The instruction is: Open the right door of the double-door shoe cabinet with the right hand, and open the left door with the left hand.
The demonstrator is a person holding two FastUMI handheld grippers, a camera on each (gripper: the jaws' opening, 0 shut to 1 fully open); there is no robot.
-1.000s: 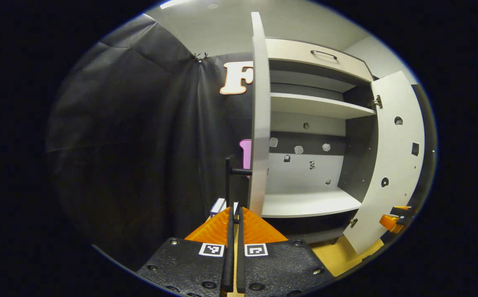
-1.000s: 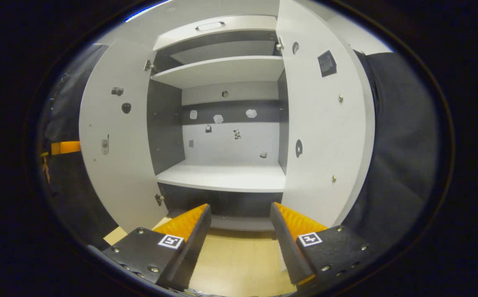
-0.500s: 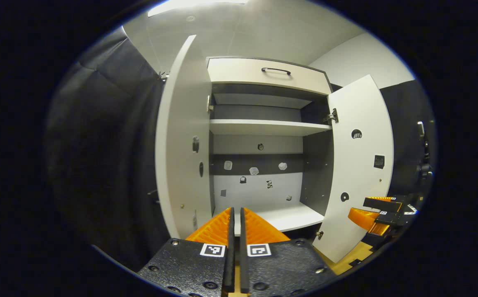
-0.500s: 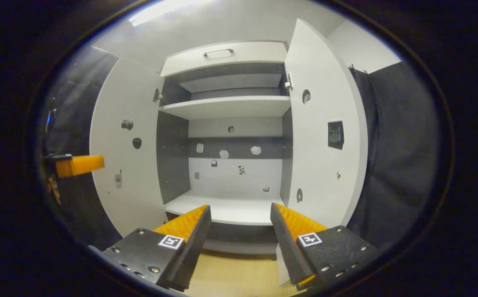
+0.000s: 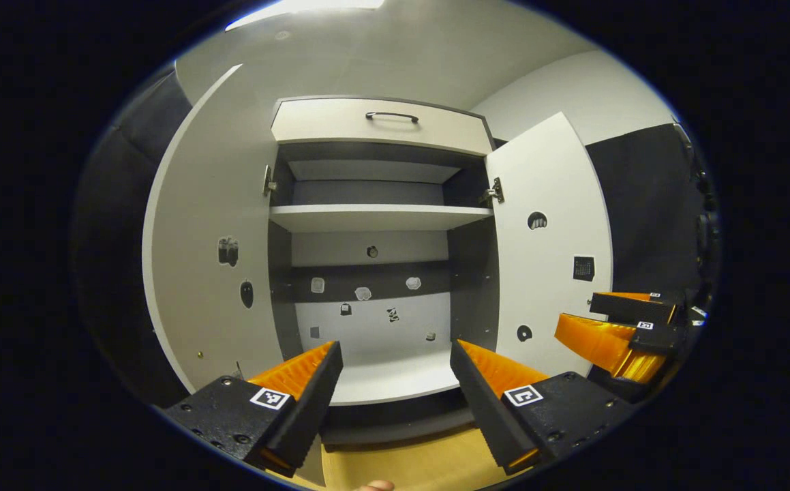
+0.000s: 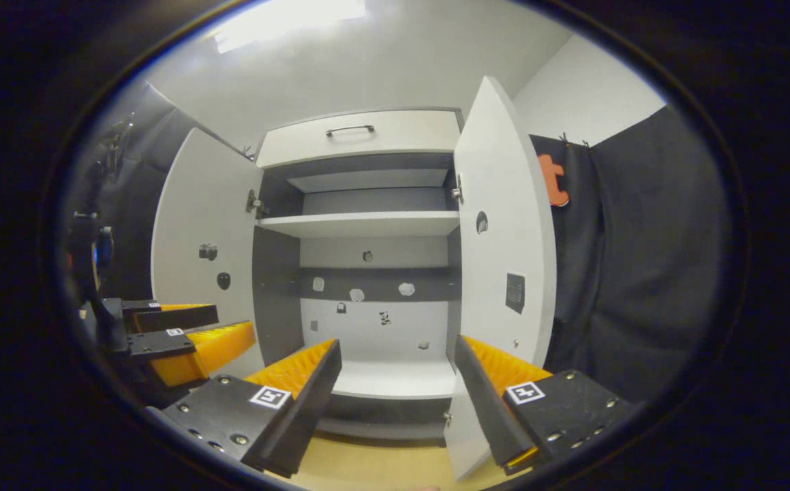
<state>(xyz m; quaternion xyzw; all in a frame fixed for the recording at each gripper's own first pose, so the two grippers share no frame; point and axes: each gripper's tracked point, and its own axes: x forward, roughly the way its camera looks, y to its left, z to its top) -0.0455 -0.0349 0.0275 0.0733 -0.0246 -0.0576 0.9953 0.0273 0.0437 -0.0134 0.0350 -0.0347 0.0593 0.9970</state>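
Since the earlier frame the left gripper (image 5: 395, 382) has let go of the handle and spread its fingers wide, empty like the right gripper (image 6: 395, 382), and ahead beyond both sets of fingers the white double-door shoe cabinet (image 5: 377, 218) stands with its left door (image 5: 210, 225) and right door (image 5: 548, 239) swung open.

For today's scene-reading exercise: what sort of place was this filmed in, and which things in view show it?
Probably a staged recording booth, not a home. A white double-door shoe cabinet stands open with bare shelves, black cloth wall hangs beside it, and the left gripper and right gripper hover open before it.
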